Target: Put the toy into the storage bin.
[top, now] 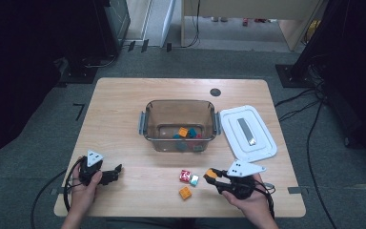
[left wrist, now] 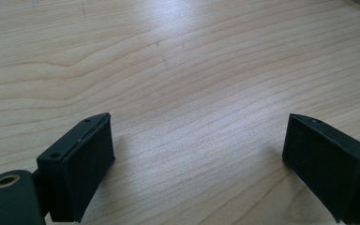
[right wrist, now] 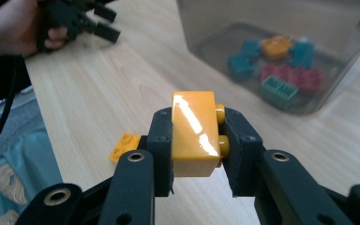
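The right gripper (right wrist: 197, 140) was clamped on an orange brick (right wrist: 194, 133), the two black pads being pressed against its opposite sides, with the studs turned toward one pad. The brick was held clear of the counter (top: 124, 124), near its front edge and in front of the clear bin (top: 179, 125). The left gripper (left wrist: 197, 159) was held with its jaws wide apart over bare wood, nothing being gripped or touched between them; in the high view it was seen at the front left of the counter, well apart from the bricks. Part of the held brick was hidden behind the pads, and whether its underside was hollow could not be told. A second orange brick (right wrist: 124, 146) was cut off behind the right gripper's arm in the right gripper view. The bricks in the bin (right wrist: 281, 61) were blurred by the tinted wall, so their exact number could not be made out. The held brick appeared glossy, yellow-orange, blocky, with round studs. A red brick (top: 185, 175) and a pale one (top: 194, 180) lay touching on the counter, and the white lid (top: 248, 132) was set beside the bin.
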